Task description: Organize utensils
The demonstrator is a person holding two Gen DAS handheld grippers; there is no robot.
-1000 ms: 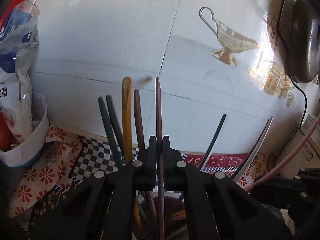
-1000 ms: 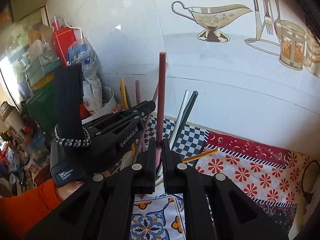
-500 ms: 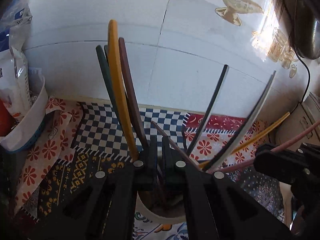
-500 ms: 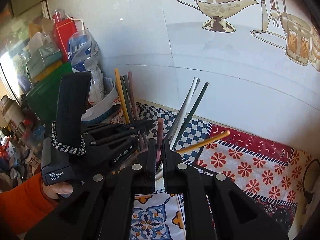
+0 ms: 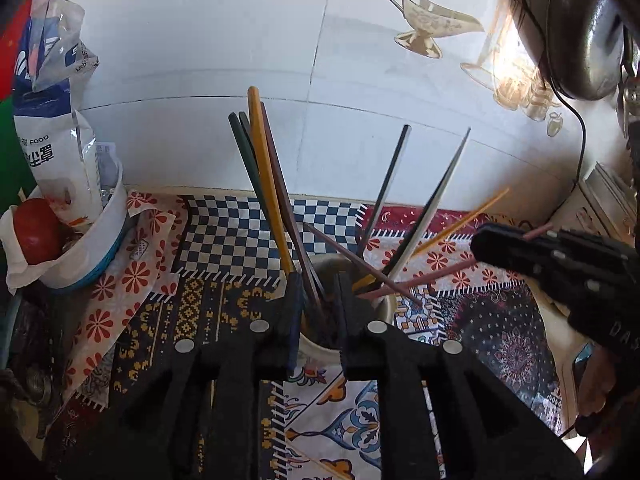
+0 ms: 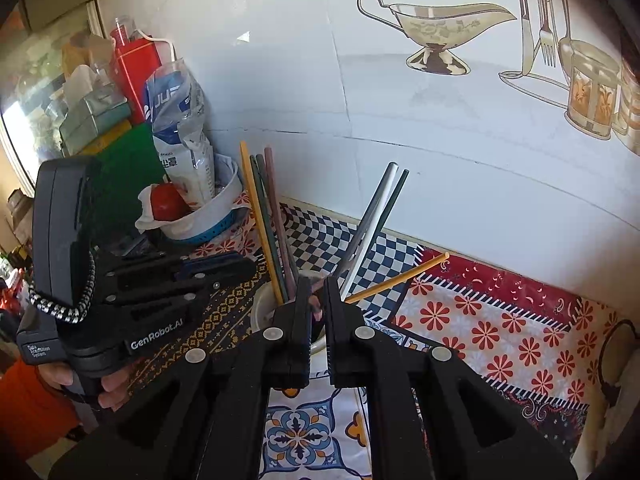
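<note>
A cream cup (image 5: 386,308) on the patterned cloth holds several chopsticks: yellow (image 5: 262,168), dark green, brown, black (image 5: 390,184) and white ones fan out of it. My left gripper (image 5: 320,280) hangs just over the cup's near rim. Its jaws are opening and nothing is pressed between them. A maroon chopstick (image 5: 340,248) leans to the right inside the cup, free of the pads. My right gripper (image 6: 318,284) is shut on a pink chopstick (image 6: 316,306) whose lower end is in the cup (image 6: 260,304). The left gripper (image 6: 240,266) shows left of it.
A white bowl (image 5: 92,248) with a food bag and a red object stands at the left by the tiled wall. A dark appliance (image 5: 580,28) with a black cable hangs at the upper right. Boxes and a green board (image 6: 128,160) crowd the far left.
The left gripper lowered its maroon chopstick into the cup, parted its jaws and drew back. The right gripper's pink chopstick sank from upright into the cup, still gripped.
</note>
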